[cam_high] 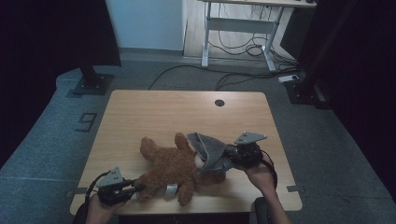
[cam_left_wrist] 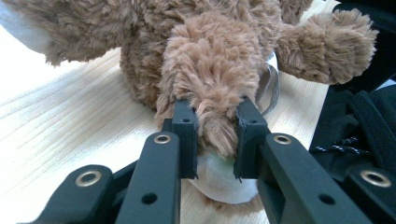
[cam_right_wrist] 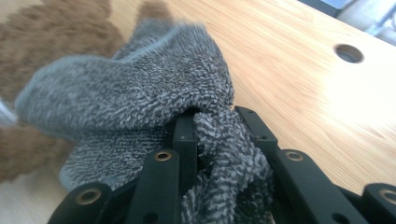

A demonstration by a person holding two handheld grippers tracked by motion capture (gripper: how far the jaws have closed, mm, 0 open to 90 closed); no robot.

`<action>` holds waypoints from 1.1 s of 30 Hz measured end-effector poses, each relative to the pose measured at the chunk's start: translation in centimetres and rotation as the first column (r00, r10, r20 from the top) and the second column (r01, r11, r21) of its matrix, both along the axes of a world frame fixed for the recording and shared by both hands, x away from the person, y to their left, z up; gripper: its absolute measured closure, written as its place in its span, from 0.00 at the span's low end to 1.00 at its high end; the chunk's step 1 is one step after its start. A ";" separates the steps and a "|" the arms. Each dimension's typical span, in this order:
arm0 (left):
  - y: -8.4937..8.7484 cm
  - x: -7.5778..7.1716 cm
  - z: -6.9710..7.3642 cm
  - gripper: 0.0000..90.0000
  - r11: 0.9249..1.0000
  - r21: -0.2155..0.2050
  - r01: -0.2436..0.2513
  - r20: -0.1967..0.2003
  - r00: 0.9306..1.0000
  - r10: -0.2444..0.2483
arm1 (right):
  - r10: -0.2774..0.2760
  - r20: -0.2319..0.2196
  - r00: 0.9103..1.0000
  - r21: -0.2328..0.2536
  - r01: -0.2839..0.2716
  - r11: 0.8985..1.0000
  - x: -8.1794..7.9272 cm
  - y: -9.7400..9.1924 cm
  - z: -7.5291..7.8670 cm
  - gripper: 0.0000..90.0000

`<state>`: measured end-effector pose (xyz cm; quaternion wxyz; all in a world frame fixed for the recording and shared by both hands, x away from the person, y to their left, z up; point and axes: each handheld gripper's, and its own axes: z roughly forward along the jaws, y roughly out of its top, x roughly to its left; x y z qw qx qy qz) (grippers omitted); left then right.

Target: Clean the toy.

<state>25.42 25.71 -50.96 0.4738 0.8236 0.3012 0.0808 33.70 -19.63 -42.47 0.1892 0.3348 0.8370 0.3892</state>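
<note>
Left gripper (cam_left_wrist: 214, 140): jaws clamped on one leg of the brown teddy bear (cam_high: 170, 165), at the bench's near left.
Right gripper (cam_right_wrist: 212, 135): jaws pinching a bunched fold of the grey towel (cam_right_wrist: 140, 98).
Towel: draped over the bear's right end, touching it.
Bear: lying flat on the bench.
Bench (cam_high: 159, 112): light wood, a round cable hole (cam_high: 219, 102) near its far edge.
Room: grey carpet, cables, a white desk frame (cam_high: 243, 25) behind.

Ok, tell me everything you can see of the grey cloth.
The grey cloth looks like looped terry towelling, bunched and folded rather than spread flat. The right gripper is shut on one gathered fold of it. The rest drapes over the brown teddy bear, which lies on the wooden table.
</note>
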 end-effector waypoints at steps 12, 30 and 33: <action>0.0 0.1 -0.1 0.82 1.000 0.001 -0.003 -0.003 1.000 0.003 | -0.146 0.026 0.989 -0.027 0.147 0.989 -1.1 -5.4 0.7 0.79; 0.0 0.1 -0.1 0.80 1.000 0.023 -0.017 0.010 1.000 0.017 | -0.237 -0.089 0.967 -0.109 0.227 0.968 -1.4 -8.3 -5.5 0.78; -0.1 0.1 0.0 0.79 1.000 0.022 -0.020 0.010 1.000 0.020 | -0.244 -0.124 0.962 -0.126 0.229 0.965 -1.3 -8.3 -7.1 0.77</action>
